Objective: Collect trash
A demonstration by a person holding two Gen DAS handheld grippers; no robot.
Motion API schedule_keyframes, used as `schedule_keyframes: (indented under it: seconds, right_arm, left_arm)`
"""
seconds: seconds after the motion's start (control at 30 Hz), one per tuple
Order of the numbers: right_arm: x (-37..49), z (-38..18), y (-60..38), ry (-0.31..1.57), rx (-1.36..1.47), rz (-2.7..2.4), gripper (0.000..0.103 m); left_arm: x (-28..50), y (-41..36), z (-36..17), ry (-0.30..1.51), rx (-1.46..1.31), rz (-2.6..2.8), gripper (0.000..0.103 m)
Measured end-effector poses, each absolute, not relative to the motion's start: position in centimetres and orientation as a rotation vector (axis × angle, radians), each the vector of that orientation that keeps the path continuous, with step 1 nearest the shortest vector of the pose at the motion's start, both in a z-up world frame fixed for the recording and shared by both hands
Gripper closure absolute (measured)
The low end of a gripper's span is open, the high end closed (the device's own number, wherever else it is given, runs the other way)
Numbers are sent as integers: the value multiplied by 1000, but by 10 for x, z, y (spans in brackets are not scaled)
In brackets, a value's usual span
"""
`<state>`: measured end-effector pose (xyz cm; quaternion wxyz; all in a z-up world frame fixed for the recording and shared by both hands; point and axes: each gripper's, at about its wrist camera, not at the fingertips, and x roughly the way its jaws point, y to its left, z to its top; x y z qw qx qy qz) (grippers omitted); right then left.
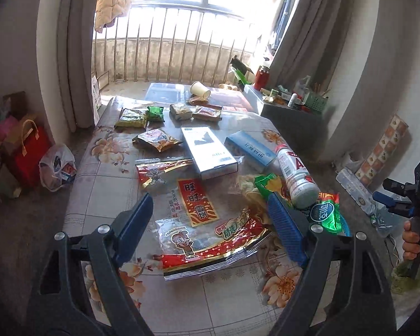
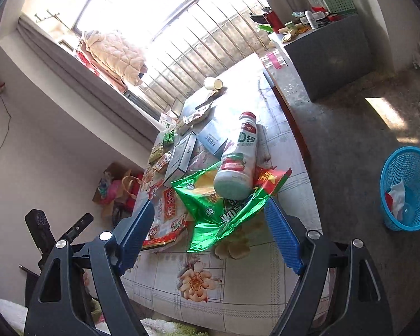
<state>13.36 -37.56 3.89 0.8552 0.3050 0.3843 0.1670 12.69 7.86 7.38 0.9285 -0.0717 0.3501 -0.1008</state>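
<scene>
Two grippers hover over a table point(image 1: 103, 173) with a flowered plastic cloth, and both have their fingers spread wide with nothing between them. The left gripper point(image 1: 212, 215) hangs above a large red-and-gold snack bag point(image 1: 210, 240) with a cartoon boy on it, which lies flat at the near edge of the litter. Just beyond that bag is a small red-and-yellow sachet point(image 1: 197, 201), and past it a second red cartoon wrapper point(image 1: 159, 172).

The right gripper point(image 2: 210, 221) is tilted over the table's right side, where a crumpled green foil bag point(image 2: 218, 210) lies. A white drink bottle point(image 2: 238, 162) with a red label rests on its side on that bag, cap pointing toward the window. Seen by the left wrist camera, the bottle point(image 1: 296, 173) lies just to the right of a white carton point(image 1: 207, 152) and a pale blue box point(image 1: 250, 151), which sit side by side mid-table.

Farther back lie several small snack packets — an orange one point(image 1: 156, 138), green ones point(image 1: 155, 113) and brown ones point(image 1: 194, 112) — and a tipped paper cup point(image 1: 200, 89) on a grey storage box.

A blue mesh wastebasket point(image 2: 408, 187) stands on the concrete floor to the right of the table, well apart from it, with some white and red scraps inside.
</scene>
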Motion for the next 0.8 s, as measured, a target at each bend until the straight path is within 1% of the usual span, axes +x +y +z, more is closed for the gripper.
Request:
schedule_keyframes:
  seconds: [0.17,0.3,0.53,0.73,0.8]
  right_arm:
    - [168,40,-351,836,643,322,24]
    - [180,37,-333,848,631,307,24]
    - [212,31,-321,887,593,252,24]
    - [238,23,-322,891,606,209,24]
    - [246,19,-323,896,619,199,24]
  left_arm:
    - [149,102,56,736,-210,-188,23]
    - [182,116,43,787,-286,-202,23]
    - [275,154,12,917,-454,-202,23]
    - [363,187,-25,1014,-685,-195,25]
    - [390,193,-43,1054,-742,-154,30]
